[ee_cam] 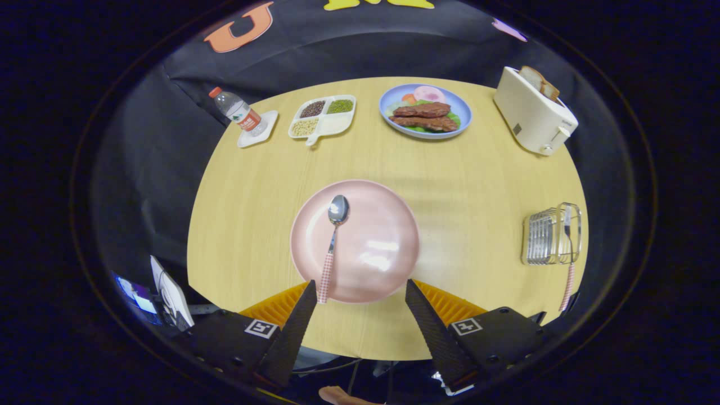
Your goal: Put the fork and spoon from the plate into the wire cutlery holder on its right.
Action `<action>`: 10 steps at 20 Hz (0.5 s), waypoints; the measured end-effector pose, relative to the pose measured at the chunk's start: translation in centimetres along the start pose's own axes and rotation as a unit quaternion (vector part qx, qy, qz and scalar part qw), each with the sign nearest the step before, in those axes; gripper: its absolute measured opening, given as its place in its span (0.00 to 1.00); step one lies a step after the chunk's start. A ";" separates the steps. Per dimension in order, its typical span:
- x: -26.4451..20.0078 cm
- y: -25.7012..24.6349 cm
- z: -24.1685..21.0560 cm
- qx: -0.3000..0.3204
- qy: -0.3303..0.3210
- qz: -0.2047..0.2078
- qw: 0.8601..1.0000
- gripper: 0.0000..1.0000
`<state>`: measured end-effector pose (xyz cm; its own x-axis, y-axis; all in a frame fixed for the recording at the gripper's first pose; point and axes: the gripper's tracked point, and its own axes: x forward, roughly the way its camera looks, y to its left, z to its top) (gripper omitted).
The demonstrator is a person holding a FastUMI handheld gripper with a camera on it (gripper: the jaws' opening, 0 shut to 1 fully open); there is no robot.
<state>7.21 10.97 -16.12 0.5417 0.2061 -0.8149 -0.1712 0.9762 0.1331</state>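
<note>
The claw (360, 292) hangs wide apart and holds nothing. Just ahead, a spoon (334, 242) lies on the pink plate (388, 225) on the round wooden bench (478, 169). The wire holder (548, 233) lies right, holding the fork (569, 264). Black cloth hangs behind.

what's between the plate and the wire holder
Bare table, as the gripper view shows. The spoon lies on the plate; the holder stands apart.
</note>
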 end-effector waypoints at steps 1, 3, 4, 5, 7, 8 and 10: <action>1.0 0.2 0.1 0.003 0.000 -0.009 1.000 0.95; 3.2 0.4 0.0 0.024 0.006 -0.025 0.999 0.96; 4.2 0.8 0.0 0.039 0.010 -0.022 0.999 0.96; 5.2 1.2 -0.1 0.052 0.013 -0.019 0.998 0.95; 6.7 1.6 -0.2 0.077 0.018 -0.022 0.997 0.94; 7.4 1.9 -0.3 0.083 0.021 -0.023 0.996 0.94; 8.3 2.4 -0.5 0.083 0.026 -0.029 0.996 0.88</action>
<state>10.93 14.98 -22.88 0.5023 0.1494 -0.8517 -0.0006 0.9850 0.1724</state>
